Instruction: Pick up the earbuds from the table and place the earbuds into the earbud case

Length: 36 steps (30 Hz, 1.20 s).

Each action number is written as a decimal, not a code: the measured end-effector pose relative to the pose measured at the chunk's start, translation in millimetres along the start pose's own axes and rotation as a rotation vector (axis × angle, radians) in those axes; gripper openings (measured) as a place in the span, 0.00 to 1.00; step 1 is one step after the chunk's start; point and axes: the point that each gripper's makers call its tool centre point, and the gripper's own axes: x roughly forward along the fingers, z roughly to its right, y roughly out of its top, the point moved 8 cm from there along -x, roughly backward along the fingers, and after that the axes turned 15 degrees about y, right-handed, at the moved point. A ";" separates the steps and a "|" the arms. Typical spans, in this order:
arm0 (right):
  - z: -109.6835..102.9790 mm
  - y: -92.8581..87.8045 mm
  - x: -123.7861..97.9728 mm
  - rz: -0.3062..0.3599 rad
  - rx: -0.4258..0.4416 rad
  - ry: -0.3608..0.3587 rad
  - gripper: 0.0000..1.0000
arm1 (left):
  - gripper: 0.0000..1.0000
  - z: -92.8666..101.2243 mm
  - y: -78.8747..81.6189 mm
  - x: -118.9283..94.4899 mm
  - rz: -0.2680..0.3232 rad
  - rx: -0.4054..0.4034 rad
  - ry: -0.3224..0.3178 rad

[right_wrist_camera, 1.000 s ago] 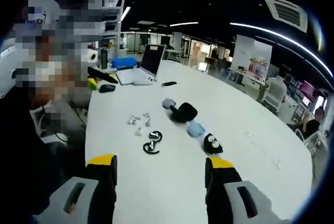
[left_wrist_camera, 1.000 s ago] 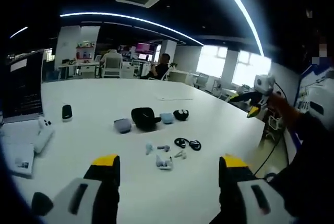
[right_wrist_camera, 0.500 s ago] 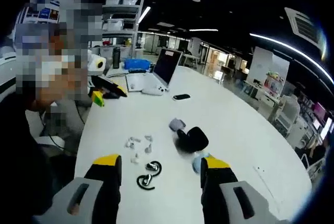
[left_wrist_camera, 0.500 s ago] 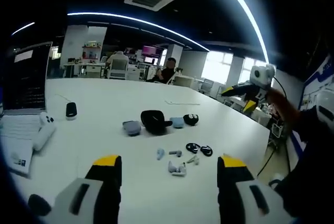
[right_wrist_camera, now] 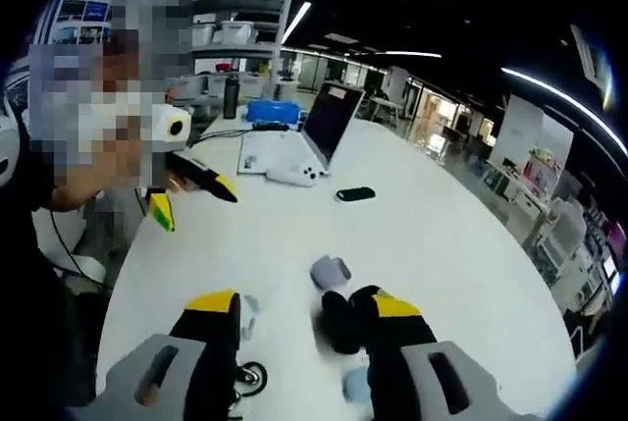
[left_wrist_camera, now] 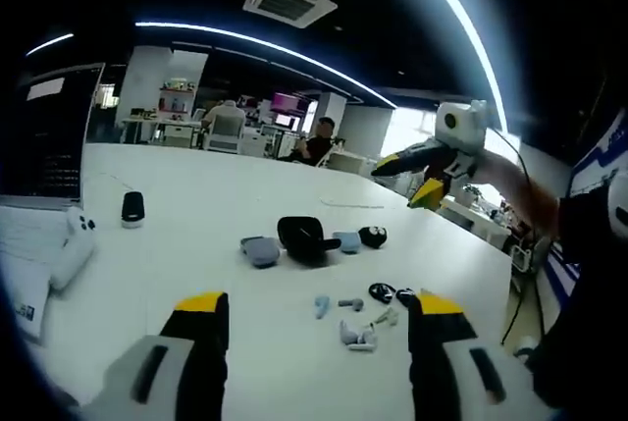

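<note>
Jaws apart, raised above table (left_wrist_camera: 196,205)

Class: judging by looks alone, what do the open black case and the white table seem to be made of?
Open black clamshell earbud case: probably matte plastic, since it looks dark and even, with no bright glints. Large white table: likely smooth laminate or painted board, showing a faint sheen and no grain.

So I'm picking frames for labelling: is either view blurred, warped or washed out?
Left gripper view: fairly sharp, the earbuds readable, ceiling light strips bent by the fisheye, windows behind the right claw blown out. Right gripper view: softer, the black case smeared, the table edge curved.
</note>
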 end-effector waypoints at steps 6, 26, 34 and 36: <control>28.0 8.2 30.6 -0.064 -0.029 0.025 0.44 | 0.75 8.5 -1.4 14.7 -0.001 -0.007 -0.007; 98.6 0.7 128.9 -0.308 -0.011 0.144 0.23 | 0.72 -10.9 -3.9 32.3 0.010 -0.020 0.010; 112.7 -11.0 154.6 -0.374 -0.015 0.173 0.22 | 0.72 -15.9 -10.6 29.4 0.031 -0.072 0.023; 112.4 -14.0 159.5 -0.390 -0.013 0.184 0.21 | 0.72 -15.8 -11.8 28.0 0.033 -0.075 0.026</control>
